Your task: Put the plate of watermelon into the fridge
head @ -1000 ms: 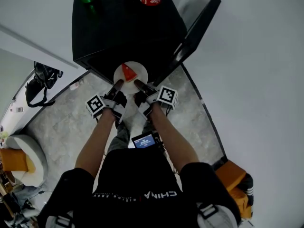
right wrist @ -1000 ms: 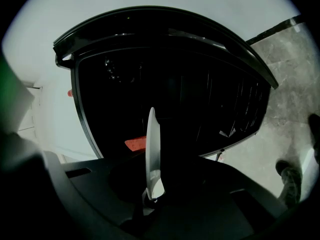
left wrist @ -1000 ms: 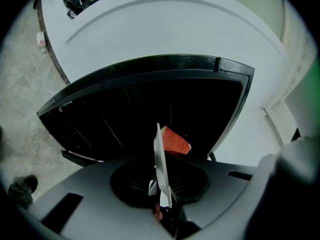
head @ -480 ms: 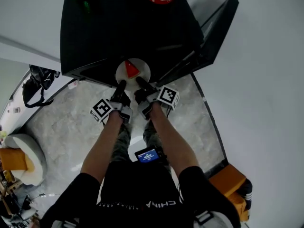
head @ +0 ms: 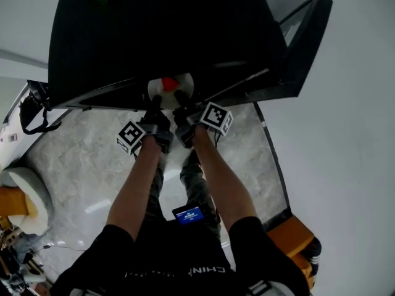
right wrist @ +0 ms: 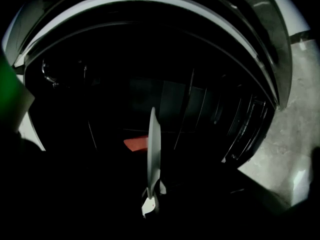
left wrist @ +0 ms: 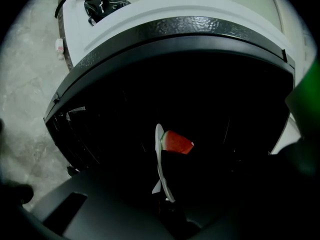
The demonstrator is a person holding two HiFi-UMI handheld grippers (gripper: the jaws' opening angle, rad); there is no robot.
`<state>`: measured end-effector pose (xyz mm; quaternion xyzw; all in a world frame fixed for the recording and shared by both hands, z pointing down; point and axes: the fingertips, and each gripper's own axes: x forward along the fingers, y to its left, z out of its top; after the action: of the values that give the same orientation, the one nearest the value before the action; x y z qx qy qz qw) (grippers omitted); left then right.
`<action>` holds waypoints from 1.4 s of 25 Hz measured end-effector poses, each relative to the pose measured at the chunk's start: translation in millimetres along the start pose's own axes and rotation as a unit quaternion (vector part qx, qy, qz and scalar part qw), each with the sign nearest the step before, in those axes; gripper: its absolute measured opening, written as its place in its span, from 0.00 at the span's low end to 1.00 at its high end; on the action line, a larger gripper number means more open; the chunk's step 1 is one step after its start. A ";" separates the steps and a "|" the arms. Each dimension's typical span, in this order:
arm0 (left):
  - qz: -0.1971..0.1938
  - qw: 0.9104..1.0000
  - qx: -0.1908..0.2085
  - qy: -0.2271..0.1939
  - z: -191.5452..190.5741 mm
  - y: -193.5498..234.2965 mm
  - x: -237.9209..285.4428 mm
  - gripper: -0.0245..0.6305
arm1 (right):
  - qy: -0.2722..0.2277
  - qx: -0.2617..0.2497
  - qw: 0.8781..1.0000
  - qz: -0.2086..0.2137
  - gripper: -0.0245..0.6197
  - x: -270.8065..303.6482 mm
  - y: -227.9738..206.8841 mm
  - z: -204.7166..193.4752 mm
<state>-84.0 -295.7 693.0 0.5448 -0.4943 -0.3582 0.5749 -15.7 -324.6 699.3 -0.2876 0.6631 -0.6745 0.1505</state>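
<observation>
Fingers of left gripper & right gripper are clamped side by side on the near rim of the plate. Two grips prob. keep it flat so the watermelon wedge doesn't slide. It's at the mouth of the open black fridge, just under the top edge. Door swung out right, clear of arms. Inside v. dark, nothing seen blocking. Bag on floor at left, well apart
</observation>
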 end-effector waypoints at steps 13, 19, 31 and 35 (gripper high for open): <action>0.020 0.999 -0.004 -0.029 12.5 27.5 23.2 0.08 | 0.039 -0.037 0.998 -0.034 0.08 24.8 -23.2 8.4; 0.046 0.998 -0.005 -0.043 18.3 35.0 22.4 0.07 | 0.070 -0.065 0.994 -0.044 0.17 26.1 -22.7 3.4; 0.073 0.994 0.078 -0.013 28.8 20.6 31.4 0.08 | 0.075 -0.140 0.985 -0.066 0.17 -1.1 -21.0 -0.9; 0.094 0.982 0.149 0.063 18.4 15.1 33.1 0.16 | 0.052 -0.125 0.989 -0.067 0.14 0.1 -18.4 5.1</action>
<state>-95.1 -329.9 712.2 0.5968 -0.5538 -0.1896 0.5488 -9.5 -327.3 717.2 -0.3123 0.7284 -0.6089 0.0338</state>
